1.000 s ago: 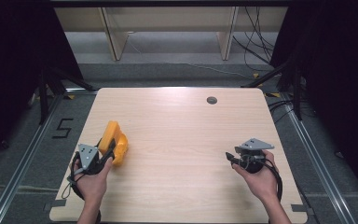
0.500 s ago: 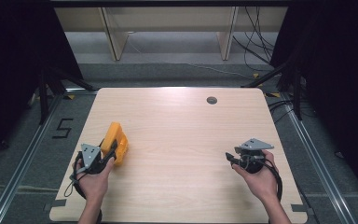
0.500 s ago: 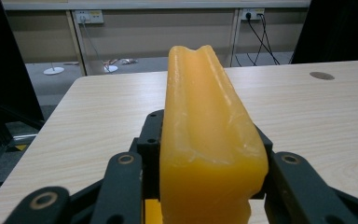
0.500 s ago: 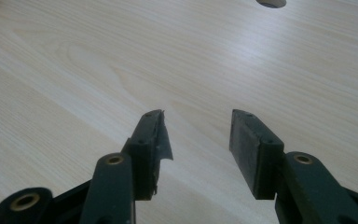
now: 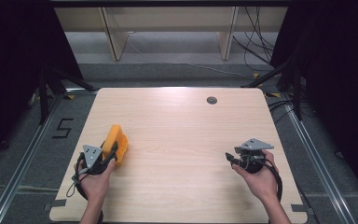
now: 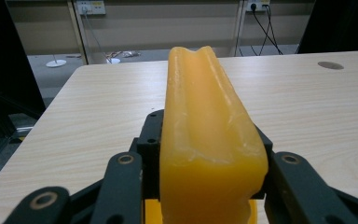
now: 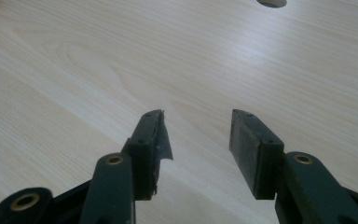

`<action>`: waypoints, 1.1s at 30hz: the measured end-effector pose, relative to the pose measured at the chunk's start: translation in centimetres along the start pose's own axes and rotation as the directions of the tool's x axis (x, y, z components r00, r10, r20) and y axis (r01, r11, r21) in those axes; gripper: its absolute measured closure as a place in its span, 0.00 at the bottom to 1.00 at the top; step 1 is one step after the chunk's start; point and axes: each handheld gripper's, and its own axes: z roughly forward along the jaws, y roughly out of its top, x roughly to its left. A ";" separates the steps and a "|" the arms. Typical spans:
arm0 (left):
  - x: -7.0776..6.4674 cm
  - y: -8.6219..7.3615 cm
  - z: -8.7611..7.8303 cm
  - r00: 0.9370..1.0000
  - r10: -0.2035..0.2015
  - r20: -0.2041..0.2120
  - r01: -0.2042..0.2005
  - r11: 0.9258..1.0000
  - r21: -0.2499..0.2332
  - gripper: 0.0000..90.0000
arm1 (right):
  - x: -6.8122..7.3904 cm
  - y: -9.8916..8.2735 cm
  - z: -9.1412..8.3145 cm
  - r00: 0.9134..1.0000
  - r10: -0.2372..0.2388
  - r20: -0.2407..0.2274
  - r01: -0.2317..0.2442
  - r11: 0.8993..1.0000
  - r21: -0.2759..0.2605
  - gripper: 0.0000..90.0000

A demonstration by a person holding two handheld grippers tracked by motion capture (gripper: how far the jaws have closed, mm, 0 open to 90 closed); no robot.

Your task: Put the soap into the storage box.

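Spanning the scene is a pale wooden counter (image 5: pixel 182 140), with a person's 2 hands resting near its front edge. Clamped between the jaws of the left gripper (image 5: pixel 103 156) is a yellow-orange block (image 5: pixel 115 143), standing on edge and reaching forward well beyond the jaw tips. The right gripper (image 5: pixel 233 158), well apart from the block, has its jaws spread with bare wood between them. Beyond both sits 1 small round hole (image 5: pixel 211 100).
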 end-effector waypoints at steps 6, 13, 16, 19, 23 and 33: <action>0.0 -0.3 0.3 1.000 0.006 0.011 -0.006 1.000 0.019 0.67 | 0.0 0.0 0.1 1.000 -0.009 -0.004 0.009 1.000 -0.006 0.61; 0.0 -0.8 0.5 1.000 0.003 0.016 -0.003 0.999 0.036 0.67 | 0.0 0.0 0.2 1.000 -0.002 -0.006 0.002 1.000 -0.007 0.61; 0.1 -0.7 0.6 1.000 0.005 0.024 -0.006 0.999 0.040 0.67 | 0.1 0.0 0.1 1.000 0.005 -0.019 -0.005 1.000 0.013 0.61; 0.0 -0.6 0.5 1.000 0.005 0.025 -0.006 0.999 0.053 0.67 | 0.1 0.0 0.1 1.000 0.007 -0.008 -0.007 1.000 0.004 0.61; 0.2 -0.4 0.6 0.999 -0.010 0.032 0.007 0.997 0.079 0.67 | 0.0 -0.1 0.2 1.000 -0.014 -0.007 0.014 1.000 -0.003 0.60; 0.1 0.4 0.7 0.999 -0.012 0.040 0.005 0.986 0.166 0.58 | 0.1 -0.1 0.2 1.000 -0.004 -0.009 0.004 1.000 0.006 0.59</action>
